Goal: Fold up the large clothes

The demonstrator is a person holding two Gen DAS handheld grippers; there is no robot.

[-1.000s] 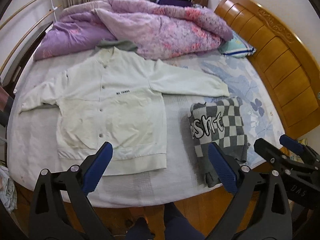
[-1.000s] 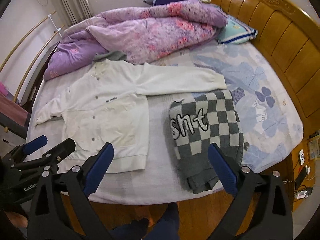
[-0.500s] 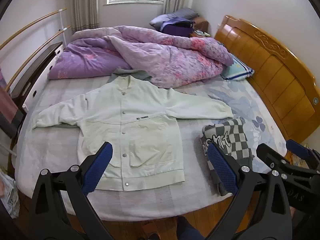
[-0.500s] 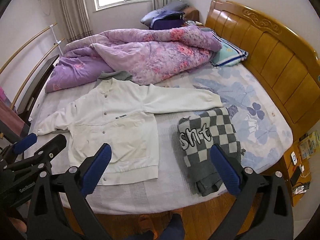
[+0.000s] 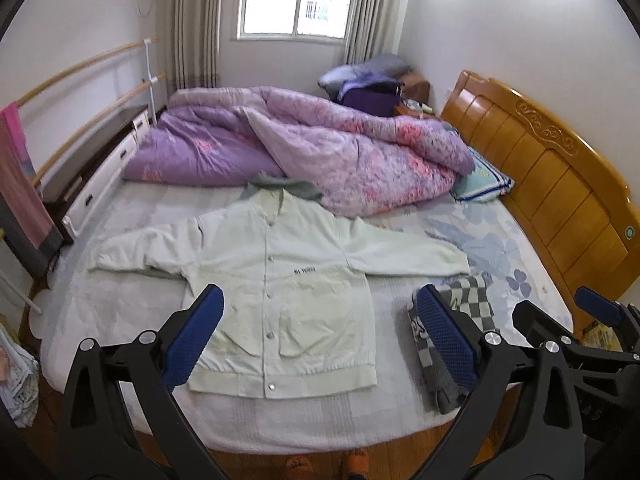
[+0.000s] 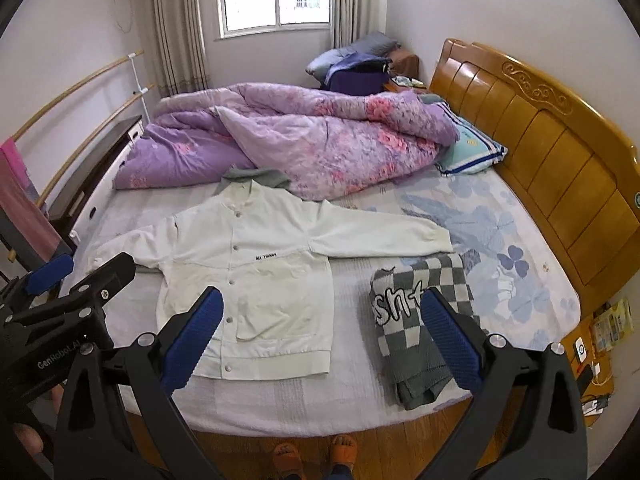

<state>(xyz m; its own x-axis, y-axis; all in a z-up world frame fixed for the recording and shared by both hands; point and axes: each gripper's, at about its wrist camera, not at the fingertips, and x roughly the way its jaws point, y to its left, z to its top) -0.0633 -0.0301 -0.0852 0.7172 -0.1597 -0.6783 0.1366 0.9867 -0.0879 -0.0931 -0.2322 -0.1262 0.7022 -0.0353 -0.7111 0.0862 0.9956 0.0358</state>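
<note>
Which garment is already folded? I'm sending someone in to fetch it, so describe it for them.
On the bed, look at the near edge toward the wooden headboard. The folded sweater lies there, just beside the spread white jacket. It alone is grey-and-white checkered, with large white lettering.

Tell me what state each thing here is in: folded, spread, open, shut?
Jacket: spread flat, buttoned, sleeves out.
Checkered sweater: folded, beside the jacket.
Quilt: bunched in a heap.
Curtains: drawn open.
Left claw: open, holding nothing.
Right claw: open, holding nothing.
</note>
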